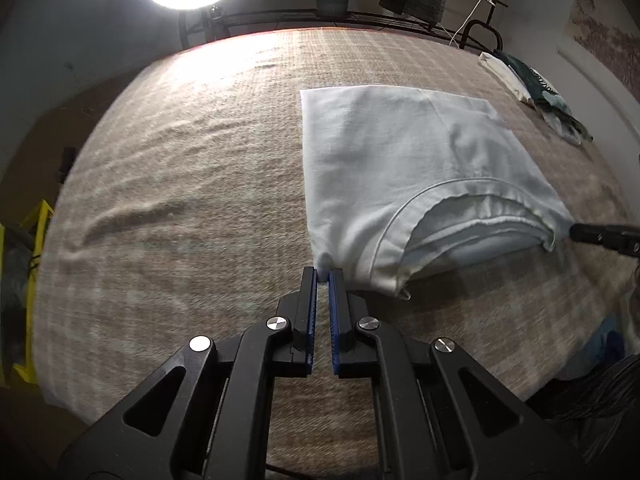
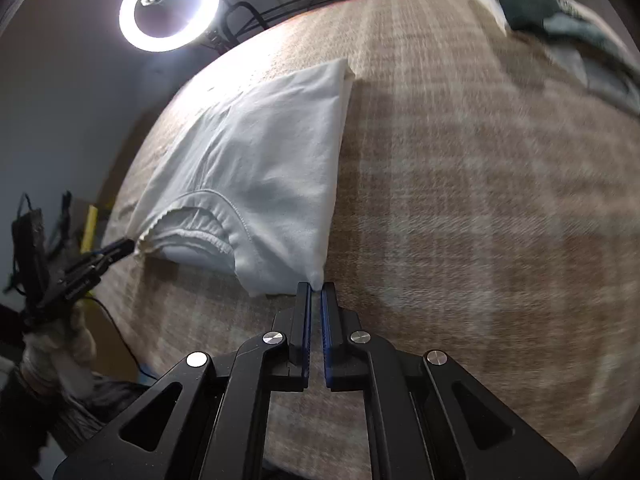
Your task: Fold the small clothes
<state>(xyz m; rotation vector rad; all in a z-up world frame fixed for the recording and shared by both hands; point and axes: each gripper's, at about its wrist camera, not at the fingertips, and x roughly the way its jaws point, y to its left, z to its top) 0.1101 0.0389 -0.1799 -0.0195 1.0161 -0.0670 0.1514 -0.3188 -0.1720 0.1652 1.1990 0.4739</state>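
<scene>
white t-shirt, sides folded in, lies on a plaid-covered bed; left gripper and right gripper each pinch a near corner, jaws narrow, seemingly ready to carry the collar end over toward the far hem.

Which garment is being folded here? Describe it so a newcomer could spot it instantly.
On the wide beige plaid blanket, look near the front edge for the white T-shirt, folded narrow with its neckline open toward the cameras. Unlike the dark patterned clothes pile at the far corner, it is plain white, with both grippers at its near corners.
</scene>
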